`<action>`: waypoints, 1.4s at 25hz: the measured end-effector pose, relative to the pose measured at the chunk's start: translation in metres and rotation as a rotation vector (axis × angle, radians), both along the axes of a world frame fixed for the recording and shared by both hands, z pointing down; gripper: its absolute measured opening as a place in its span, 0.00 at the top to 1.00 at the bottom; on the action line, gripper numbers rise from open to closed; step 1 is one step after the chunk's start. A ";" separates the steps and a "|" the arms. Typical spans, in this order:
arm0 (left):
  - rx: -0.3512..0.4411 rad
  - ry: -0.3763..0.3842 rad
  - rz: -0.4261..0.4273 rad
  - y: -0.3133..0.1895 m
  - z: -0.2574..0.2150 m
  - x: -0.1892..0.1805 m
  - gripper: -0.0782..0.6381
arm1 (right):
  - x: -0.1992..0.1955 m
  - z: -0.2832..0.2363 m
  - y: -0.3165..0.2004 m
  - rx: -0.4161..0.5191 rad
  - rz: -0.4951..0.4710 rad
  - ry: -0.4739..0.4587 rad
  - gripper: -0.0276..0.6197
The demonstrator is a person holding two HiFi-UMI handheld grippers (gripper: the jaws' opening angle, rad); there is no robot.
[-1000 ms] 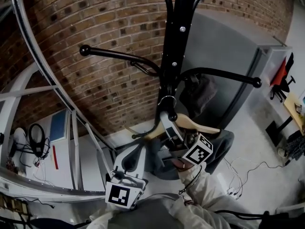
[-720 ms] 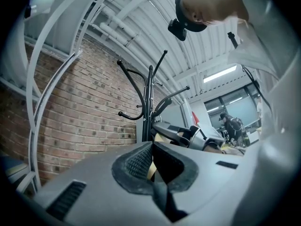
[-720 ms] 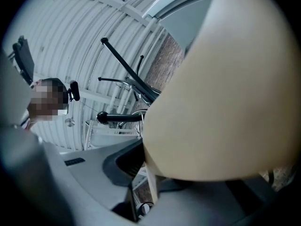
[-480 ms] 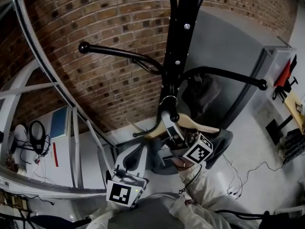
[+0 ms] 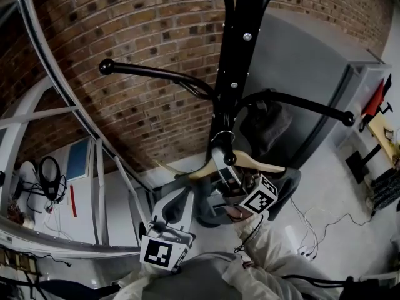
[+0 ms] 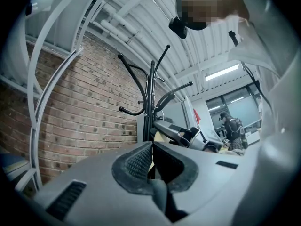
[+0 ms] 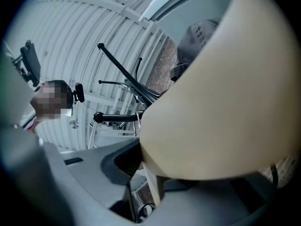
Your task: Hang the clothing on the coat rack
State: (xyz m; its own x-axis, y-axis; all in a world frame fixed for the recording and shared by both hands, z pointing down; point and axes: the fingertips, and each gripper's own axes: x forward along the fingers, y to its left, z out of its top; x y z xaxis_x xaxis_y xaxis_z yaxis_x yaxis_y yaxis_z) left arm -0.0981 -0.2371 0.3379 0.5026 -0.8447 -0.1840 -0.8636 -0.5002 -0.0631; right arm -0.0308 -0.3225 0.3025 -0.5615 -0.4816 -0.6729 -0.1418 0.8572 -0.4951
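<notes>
Easing the right gripper (image 5: 221, 169) jaws open around the wooden hanger (image 5: 261, 165), with its hook looking looped over the coat rack (image 5: 236, 74) peg, letting the grey clothing (image 5: 203, 206) dangle below. Parking the left gripper (image 5: 177, 199) underneath, jaws pinched together, empty.

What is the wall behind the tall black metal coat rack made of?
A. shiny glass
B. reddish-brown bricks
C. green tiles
B: in the head view the brick wall shows rows of reddish-brown bricks with pale mortar lines right behind the black metal coat rack.
</notes>
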 end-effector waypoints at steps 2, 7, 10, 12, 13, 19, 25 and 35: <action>0.000 0.000 -0.001 0.000 0.001 0.000 0.88 | -0.001 0.001 -0.001 0.003 -0.009 -0.002 0.78; -0.002 0.006 -0.008 0.001 0.000 -0.002 0.88 | -0.005 0.001 -0.002 0.011 -0.022 -0.002 0.76; -0.016 0.001 -0.021 -0.001 0.005 -0.005 0.88 | -0.005 0.004 -0.006 0.000 -0.025 -0.010 0.75; -0.033 -0.007 -0.031 -0.002 0.010 -0.008 0.88 | -0.007 0.006 -0.007 -0.007 -0.029 -0.015 0.74; -0.036 -0.007 -0.032 -0.002 0.011 -0.008 0.88 | -0.007 0.007 -0.008 -0.010 -0.030 -0.015 0.73; -0.030 -0.006 -0.025 0.001 0.009 -0.007 0.88 | -0.009 0.011 -0.005 -0.025 -0.048 -0.021 0.67; -0.056 -0.009 -0.023 -0.001 0.018 -0.005 0.88 | -0.007 0.015 0.000 -0.025 -0.067 -0.019 0.66; -0.073 -0.009 -0.002 0.006 0.023 0.000 0.88 | 0.002 0.040 0.014 -0.089 -0.075 -0.019 0.66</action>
State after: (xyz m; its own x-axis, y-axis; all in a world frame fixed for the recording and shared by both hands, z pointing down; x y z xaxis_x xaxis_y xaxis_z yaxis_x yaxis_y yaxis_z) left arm -0.0979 -0.2316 0.3612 0.5020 -0.8569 -0.1172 -0.8643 -0.5018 -0.0336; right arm -0.0287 -0.3090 0.3421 -0.5858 -0.4965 -0.6406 -0.0683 0.8178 -0.5714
